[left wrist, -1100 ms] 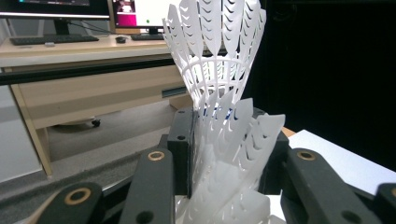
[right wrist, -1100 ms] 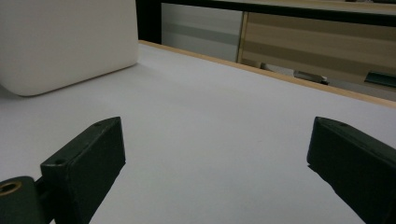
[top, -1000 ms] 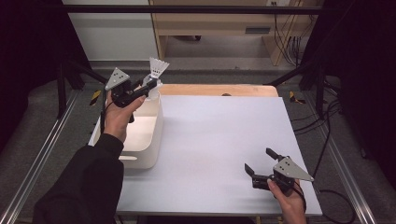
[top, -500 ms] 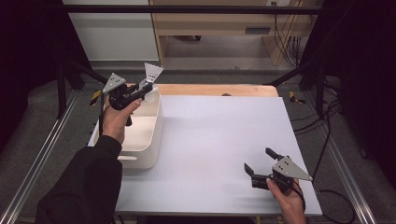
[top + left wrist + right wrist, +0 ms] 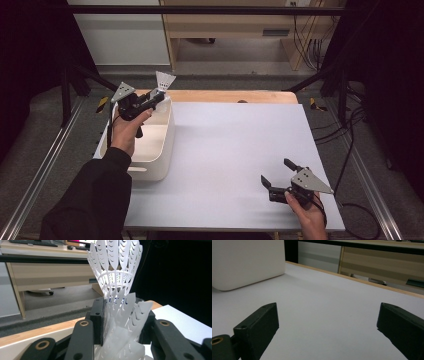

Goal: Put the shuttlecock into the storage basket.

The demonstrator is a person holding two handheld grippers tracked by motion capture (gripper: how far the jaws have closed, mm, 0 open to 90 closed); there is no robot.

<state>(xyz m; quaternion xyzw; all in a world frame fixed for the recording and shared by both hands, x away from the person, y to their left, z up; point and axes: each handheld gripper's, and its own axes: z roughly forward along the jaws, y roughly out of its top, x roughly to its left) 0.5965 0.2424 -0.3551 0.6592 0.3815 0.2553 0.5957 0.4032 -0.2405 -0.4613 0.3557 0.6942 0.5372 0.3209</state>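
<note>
Left gripper (image 5: 159,98) clamped on white plastic shuttlecocks (image 5: 117,302), more than one by the look of the overlapping skirts, nested and pinched between the black jaws, with the top skirt sticking out past the tips toward twelve o'clock. Held over the far end of the white bin (image 5: 159,165), at about ten o'clock from the middle of the white table top (image 5: 235,150). Right gripper (image 5: 280,179) resting low at about five o'clock of the table, jaws standing wide apart, nothing between them. Risks, as a judgement: thin flexible skirts squeezed flat, so likely to spring or slip out sideways if the grip eases unevenly; nested pieces liable to separate on release, one dropping into the bin and another tipping past the far rim onto the wooden edge (image 5: 225,96) behind it, since the tips sit close to that rim; crushing of the lattice under too firm a clamp also possible. Compared with a second ago: left gripper lower and slightly closer to the bin, same clamp on the same load; right gripper in the same spot, equally wide.
</note>
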